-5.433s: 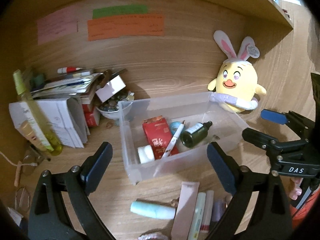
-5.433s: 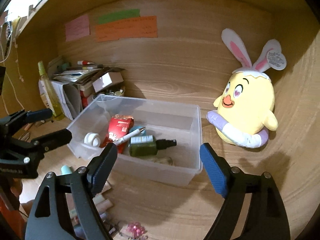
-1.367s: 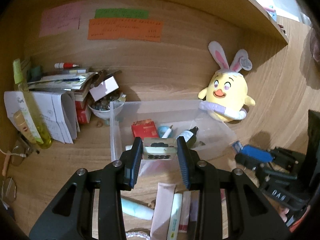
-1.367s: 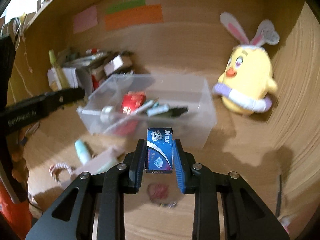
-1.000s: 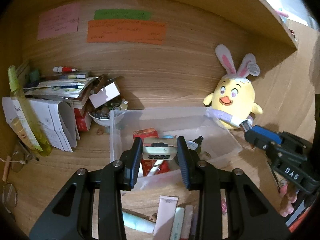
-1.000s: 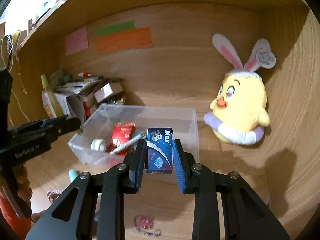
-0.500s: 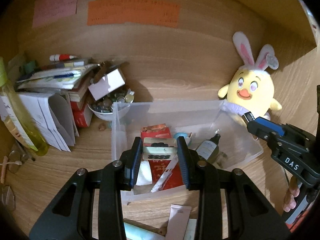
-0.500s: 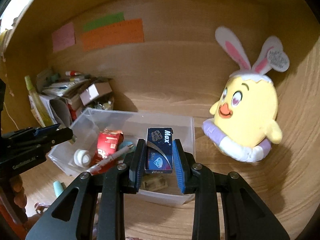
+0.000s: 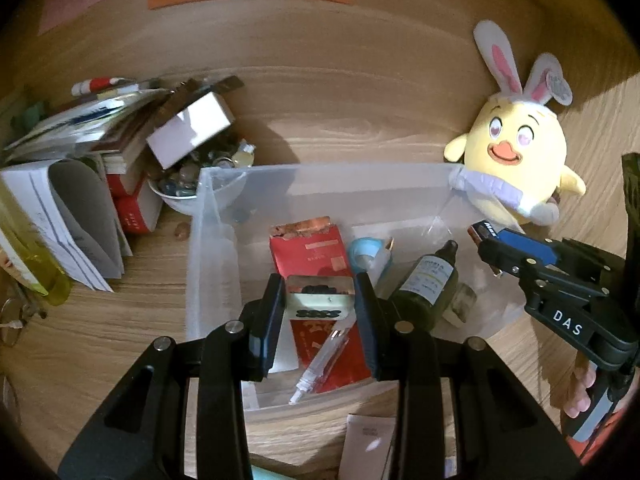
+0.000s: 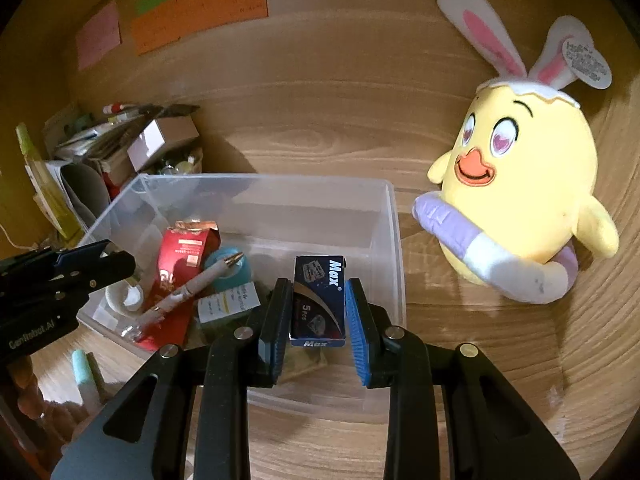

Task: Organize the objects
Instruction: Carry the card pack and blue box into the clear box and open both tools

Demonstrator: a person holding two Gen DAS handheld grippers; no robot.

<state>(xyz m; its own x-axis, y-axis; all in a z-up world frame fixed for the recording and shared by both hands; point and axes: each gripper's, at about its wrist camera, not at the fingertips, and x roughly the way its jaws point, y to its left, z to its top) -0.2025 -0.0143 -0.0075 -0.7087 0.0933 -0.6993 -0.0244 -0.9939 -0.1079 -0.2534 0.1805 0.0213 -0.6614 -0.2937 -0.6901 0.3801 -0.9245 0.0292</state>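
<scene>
My left gripper is shut on a small pale green case and holds it over the clear plastic bin. My right gripper holds a blue Max box over the right part of the same bin; its jaws look slightly parted around the box. The right gripper also shows in the left wrist view, at the bin's right rim. The bin holds a red packet, a dark green bottle, a pen, a blue tape roll and a white roll.
A yellow bunny plush leans against the wall right of the bin. Stacked papers and books, a bowl of small items and a yellow-green bottle stand to the left. Tubes lie on the desk in front of the bin.
Both grippers have moved forward and down over the bin, each with its object. The right jaws have eased apart a little around the blue box.
</scene>
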